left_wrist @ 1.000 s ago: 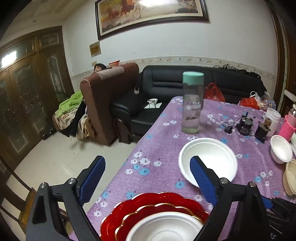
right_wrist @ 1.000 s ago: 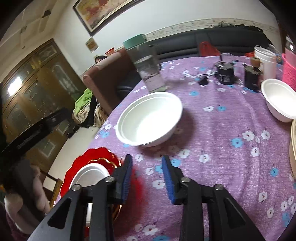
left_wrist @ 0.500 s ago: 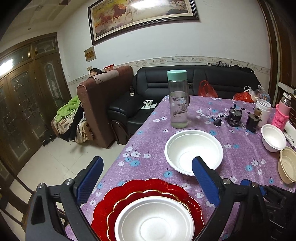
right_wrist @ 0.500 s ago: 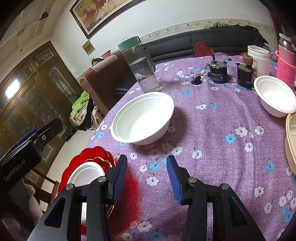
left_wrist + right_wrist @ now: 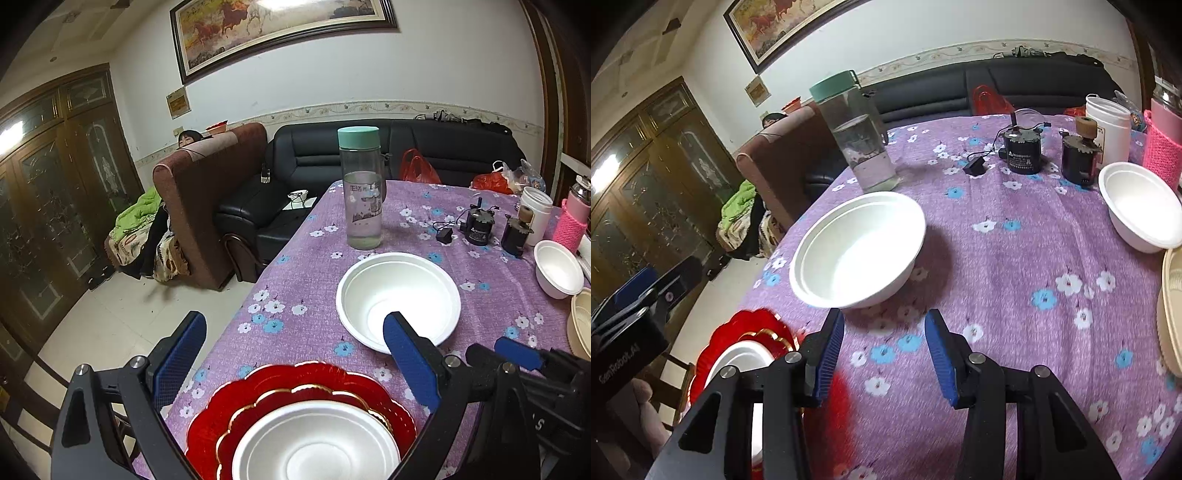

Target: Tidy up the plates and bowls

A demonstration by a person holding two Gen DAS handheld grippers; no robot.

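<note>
Hovering over the red plate (image 5: pixel 295 398) at the near table edge, left gripper (image 5: pixel 295 354) spread wide and holding nothing. Already carrying one white bowl (image 5: pixel 317 443) nested on that plate, so judging the stacking as begun. Facing the big bowl (image 5: pixel 857 251) just ahead, right gripper (image 5: pixel 884 347) parted moderately, empty, low over the cloth (image 5: pixel 1015 295) and not touching the bowl. Sitting loose farther right, well apart from the plate: a small bowl (image 5: pixel 1141 210) and a beige bowl (image 5: pixel 1171 314) at the frame edge. Standing just behind the big bowl, a bottle (image 5: pixel 362 188). Judging roughly a third done at most: three bowls left to gather, the big bowl looking like the likeliest next pick for the right gripper.
</note>
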